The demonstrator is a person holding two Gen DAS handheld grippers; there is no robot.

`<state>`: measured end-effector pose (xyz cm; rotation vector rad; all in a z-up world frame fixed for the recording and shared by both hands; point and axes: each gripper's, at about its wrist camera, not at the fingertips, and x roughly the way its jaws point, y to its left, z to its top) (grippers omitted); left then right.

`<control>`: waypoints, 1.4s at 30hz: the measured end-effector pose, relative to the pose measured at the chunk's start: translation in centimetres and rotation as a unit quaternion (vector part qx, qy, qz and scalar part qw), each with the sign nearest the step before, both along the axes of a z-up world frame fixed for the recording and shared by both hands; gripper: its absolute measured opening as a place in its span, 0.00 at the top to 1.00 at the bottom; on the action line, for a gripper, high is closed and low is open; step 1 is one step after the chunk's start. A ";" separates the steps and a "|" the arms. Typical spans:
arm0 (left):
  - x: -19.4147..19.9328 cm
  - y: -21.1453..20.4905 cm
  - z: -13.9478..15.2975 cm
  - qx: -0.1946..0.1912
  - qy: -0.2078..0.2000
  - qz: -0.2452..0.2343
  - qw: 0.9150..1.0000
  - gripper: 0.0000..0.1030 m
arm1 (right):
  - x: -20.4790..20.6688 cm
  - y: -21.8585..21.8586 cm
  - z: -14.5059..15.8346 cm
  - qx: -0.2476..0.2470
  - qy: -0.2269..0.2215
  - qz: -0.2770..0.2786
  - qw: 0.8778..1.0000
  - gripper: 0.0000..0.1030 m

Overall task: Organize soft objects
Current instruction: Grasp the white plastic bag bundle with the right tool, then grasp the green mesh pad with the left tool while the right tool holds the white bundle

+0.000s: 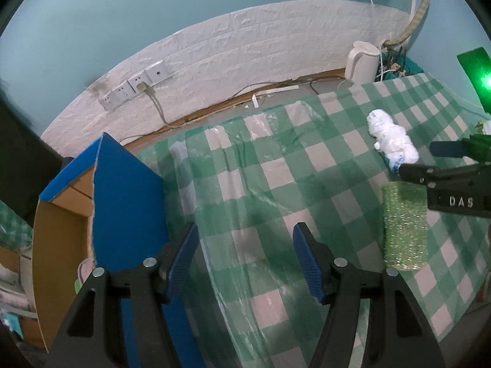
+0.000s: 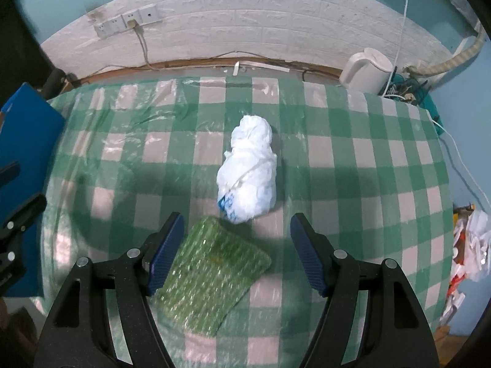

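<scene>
Lining up my right claw (image 2: 236, 247) on the green sponge (image 2: 211, 276)

Both claws are released, empty. The sponge lies on the desk (image 2: 353, 165) at my 6 o'clock, the white bag bundle (image 2: 248, 168) at its 12. I should center over the sponge, pinch its middle, avoid the bundle; left claw (image 1: 242, 259) waits beside the blue box (image 1: 129, 202).

Both views are dim with a cool teal cast. Fisheye bending curves the wall (image 2: 245, 9) and darkens the rims. A green lamp (image 1: 488, 82) flares at 3 o'clock in the left view. Plastic sheeting (image 2: 147, 116) glints; soft shadows blotch the bench (image 2: 368, 168).
</scene>
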<state>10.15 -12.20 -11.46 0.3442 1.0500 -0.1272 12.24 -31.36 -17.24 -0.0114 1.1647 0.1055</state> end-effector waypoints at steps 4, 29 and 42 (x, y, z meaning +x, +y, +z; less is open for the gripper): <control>1.0 0.4 -1.1 0.000 0.013 0.004 1.000 0.34 | 1.7 0.0 -1.0 -0.001 0.011 -0.006 1.000 0.31; 1.9 -0.1 -2.6 -0.014 0.042 -0.019 0.999 0.33 | 1.5 -1.2 -2.6 -0.108 0.026 0.008 0.994 0.59; -0.7 -0.5 -1.2 -0.004 0.030 -0.027 0.999 0.33 | -2.4 2.2 -3.8 -0.090 0.033 0.068 0.993 0.59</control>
